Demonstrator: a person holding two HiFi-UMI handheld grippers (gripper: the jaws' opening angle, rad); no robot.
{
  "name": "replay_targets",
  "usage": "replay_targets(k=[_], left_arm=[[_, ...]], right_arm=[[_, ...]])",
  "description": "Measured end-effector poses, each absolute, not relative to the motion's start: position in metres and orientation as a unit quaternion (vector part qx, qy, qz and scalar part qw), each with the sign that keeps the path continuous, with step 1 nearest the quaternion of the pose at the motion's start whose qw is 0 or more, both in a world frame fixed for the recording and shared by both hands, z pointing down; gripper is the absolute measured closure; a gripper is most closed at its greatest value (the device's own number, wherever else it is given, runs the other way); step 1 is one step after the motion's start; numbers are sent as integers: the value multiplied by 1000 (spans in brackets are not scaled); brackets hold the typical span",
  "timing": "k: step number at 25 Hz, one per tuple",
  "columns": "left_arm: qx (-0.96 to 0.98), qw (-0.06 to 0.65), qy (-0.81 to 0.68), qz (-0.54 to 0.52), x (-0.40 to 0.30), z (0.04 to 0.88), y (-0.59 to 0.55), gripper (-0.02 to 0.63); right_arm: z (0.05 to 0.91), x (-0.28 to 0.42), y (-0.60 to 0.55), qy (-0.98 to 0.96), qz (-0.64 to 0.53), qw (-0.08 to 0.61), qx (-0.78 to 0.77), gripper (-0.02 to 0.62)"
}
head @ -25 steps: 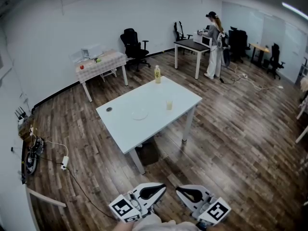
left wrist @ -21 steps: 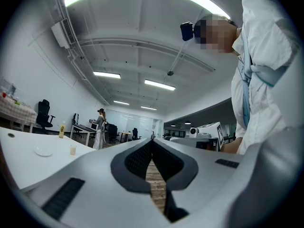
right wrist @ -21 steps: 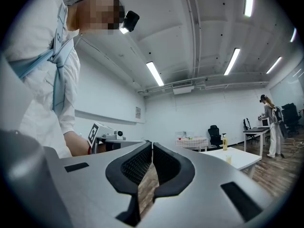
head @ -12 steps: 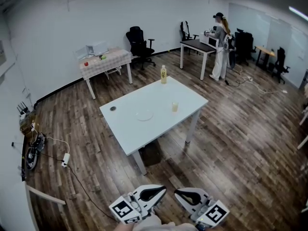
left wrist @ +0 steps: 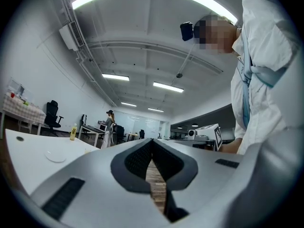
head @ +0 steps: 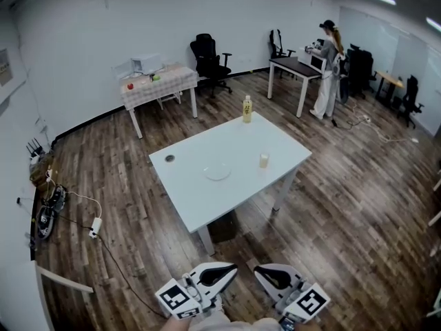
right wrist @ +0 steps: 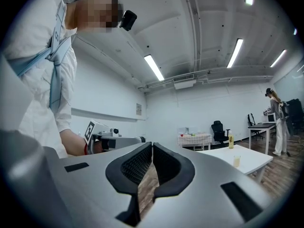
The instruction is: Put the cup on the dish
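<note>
Currently the cup (head: 263,160) stands on the table (head: 200,200) at three o'clock of the dish (head: 217,172), apart from it. Label on the bottle (head: 247,108) illegible. Fingers of left gripper (head: 232,268) and right gripper (head: 257,271) pressed together, empty.

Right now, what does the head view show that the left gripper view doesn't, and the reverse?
Only the head view: the power strip on the floor and the table's legs. Only the left gripper view: the ceiling lights, the wearer's white torso, and the left gripper shut, nothing between its jaws. Both: the white table, dish, bottle and a distant standing person.
</note>
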State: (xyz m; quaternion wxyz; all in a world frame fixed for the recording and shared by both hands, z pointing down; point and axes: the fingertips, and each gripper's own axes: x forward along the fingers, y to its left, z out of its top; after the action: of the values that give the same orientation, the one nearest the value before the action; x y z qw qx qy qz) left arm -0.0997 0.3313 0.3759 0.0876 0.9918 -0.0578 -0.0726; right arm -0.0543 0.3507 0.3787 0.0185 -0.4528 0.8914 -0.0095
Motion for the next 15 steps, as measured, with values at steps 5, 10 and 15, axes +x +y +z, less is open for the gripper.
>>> replay_targets(k=[5, 10, 15], left_arm=[[991, 84, -69, -75, -109, 376, 277, 603], [991, 76, -68, -91, -115, 362, 223, 603], [992, 68, -64, -90, -127, 359, 181, 603]], right_arm=[[377, -55, 293, 895, -10, 12, -446, 563], [371, -64, 231, 895, -3, 12, -446, 562], [364, -76, 189, 891, 2, 15, -454, 563]])
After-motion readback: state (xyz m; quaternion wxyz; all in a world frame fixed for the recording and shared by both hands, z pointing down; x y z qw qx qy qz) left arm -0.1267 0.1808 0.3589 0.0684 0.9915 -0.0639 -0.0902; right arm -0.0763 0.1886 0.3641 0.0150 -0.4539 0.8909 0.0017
